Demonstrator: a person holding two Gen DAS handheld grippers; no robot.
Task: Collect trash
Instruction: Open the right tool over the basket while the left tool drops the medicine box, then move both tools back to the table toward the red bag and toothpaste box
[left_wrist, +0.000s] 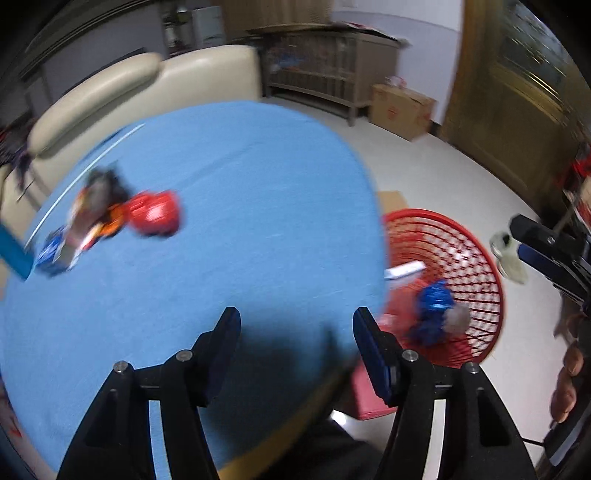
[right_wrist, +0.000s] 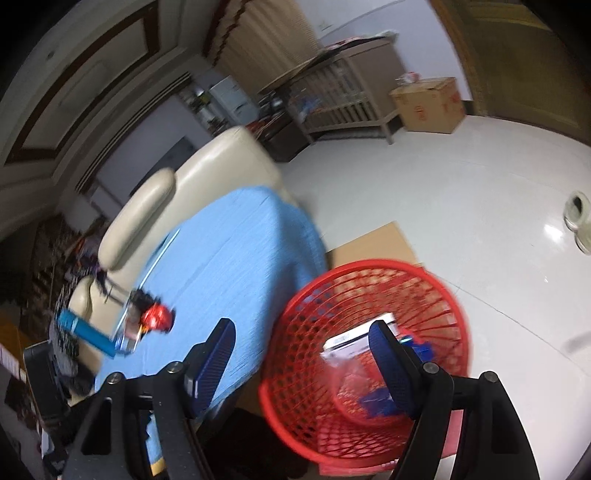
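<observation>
Your left gripper (left_wrist: 293, 326) open, empty, over blue-covered table (left_wrist: 240, 184). Your right gripper (right_wrist: 301, 338) open, empty, above red mesh basket (right_wrist: 436, 291) on floor beside table. Remaining trash: crumpled red wrapper (left_wrist: 157, 218) touching blurred orange-black wrapper (left_wrist: 98, 206), far side of table. Basket holds crumpled blue wrapper (left_wrist: 436, 299), white box (right_wrist: 345, 341).

**Trash: some on blue table, some in red basket**

Red crumpled wrapper (left_wrist: 157, 218) lies toward the table's left edge, touching a blurred heap of orange, black and blue wrappers (left_wrist: 86, 221). Red mesh basket (left_wrist: 476, 258) stands on the floor just off the table's right edge, upright. Inside: white flat box (right_wrist: 354, 341) leaning on the wall, crumpled blue wrapper (left_wrist: 436, 306), clear plastic scrap; details blurred.
</observation>
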